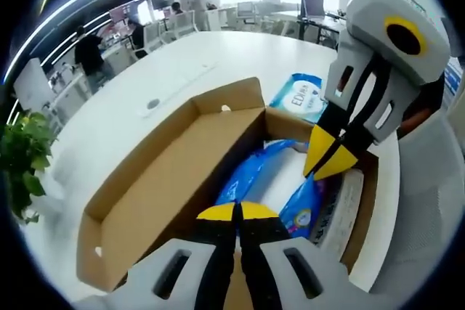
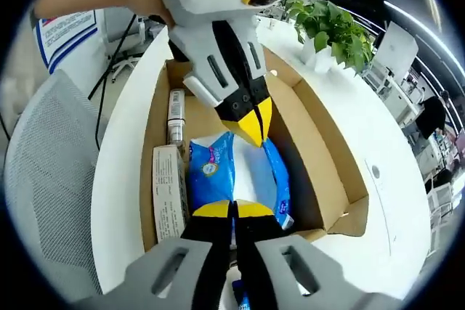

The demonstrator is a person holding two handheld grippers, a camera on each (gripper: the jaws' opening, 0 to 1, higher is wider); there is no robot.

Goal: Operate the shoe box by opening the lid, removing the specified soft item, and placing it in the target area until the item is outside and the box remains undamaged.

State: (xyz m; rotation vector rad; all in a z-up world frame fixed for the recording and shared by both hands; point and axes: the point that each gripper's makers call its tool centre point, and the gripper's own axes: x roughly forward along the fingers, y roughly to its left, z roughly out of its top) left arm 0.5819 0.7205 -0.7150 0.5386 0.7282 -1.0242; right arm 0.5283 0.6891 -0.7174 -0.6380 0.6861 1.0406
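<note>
Brown cardboard forms the shoe box (image 1: pixel 163 179), which is seen open on a white table (image 1: pixel 218 56), its lid folded back. Inside it a blue and white soft pack (image 2: pixel 218 172) is lying, with a small carton (image 2: pixel 168 194) and a tube (image 2: pixel 175 115) beside it along one wall. The left gripper (image 1: pixel 236 212) is held above the pack with its jaws pressed together on nothing. The right gripper (image 2: pixel 234 208) is held over the pack too, its yellow tips closed and empty. Another blue pack (image 1: pixel 301 96) is seen on the table, just beside the box. A green plant (image 2: pixel 330 34) is standing near the table's edge.
</note>
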